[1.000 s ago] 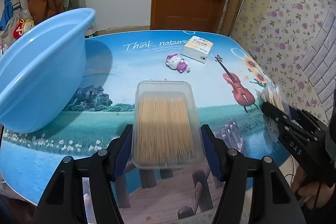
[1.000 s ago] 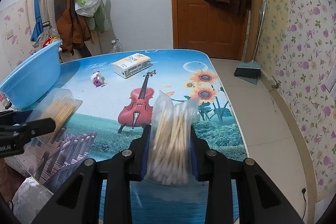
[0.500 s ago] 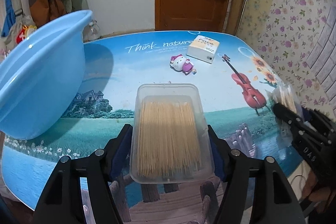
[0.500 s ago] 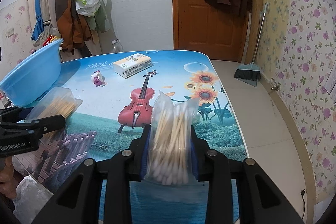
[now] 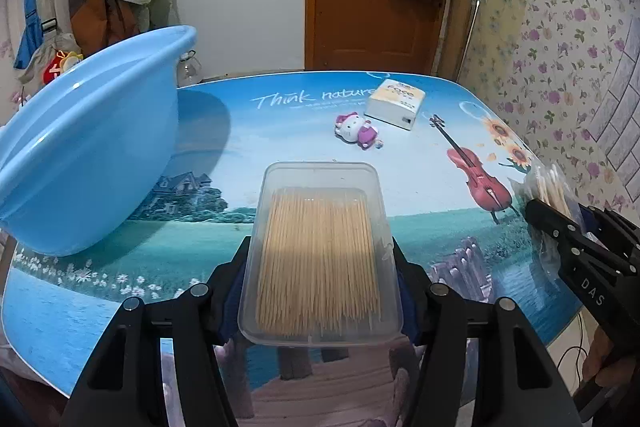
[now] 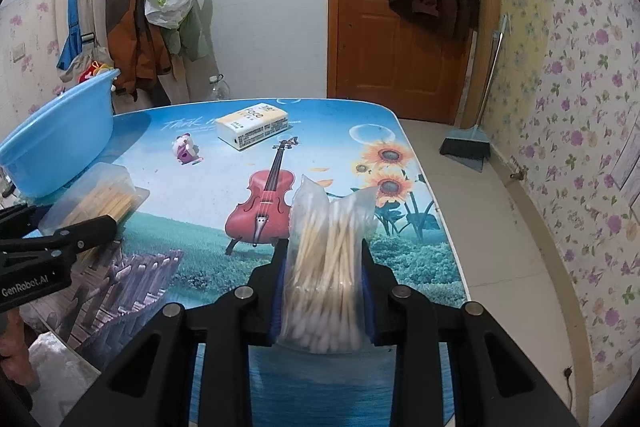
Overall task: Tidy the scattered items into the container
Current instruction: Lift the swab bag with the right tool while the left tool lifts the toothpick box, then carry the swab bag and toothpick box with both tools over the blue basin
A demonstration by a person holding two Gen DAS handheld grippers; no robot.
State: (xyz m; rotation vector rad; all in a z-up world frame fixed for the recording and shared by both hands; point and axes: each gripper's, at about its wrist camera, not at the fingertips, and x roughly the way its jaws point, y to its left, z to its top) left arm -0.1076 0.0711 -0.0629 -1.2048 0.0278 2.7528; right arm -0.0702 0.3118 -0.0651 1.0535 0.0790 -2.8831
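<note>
My left gripper (image 5: 320, 263) is shut on a clear plastic box of toothpicks (image 5: 320, 255) and holds it above the table's near edge. My right gripper (image 6: 326, 267) is shut on a clear bag of cotton swabs (image 6: 326, 267) held upright above the table. The blue basin (image 5: 80, 147) stands to the left, also in the right wrist view (image 6: 56, 143). A Hello Kitty toy (image 5: 358, 130) and a tissue pack (image 5: 396, 103) lie on the far part of the table. The right gripper also shows in the left wrist view (image 5: 560, 227), at the right.
The table (image 6: 200, 247) has a printed landscape cover with a violin and sunflowers. A wooden door (image 6: 392, 27) with a hanging coat is behind it. Coats and a bag hang on the left wall. A broom and dustpan (image 6: 468, 143) stand on the floor at right.
My left gripper has lifted the toothpick box and drawn it back toward the near edge. My right gripper holds the swab bag nearly still.
</note>
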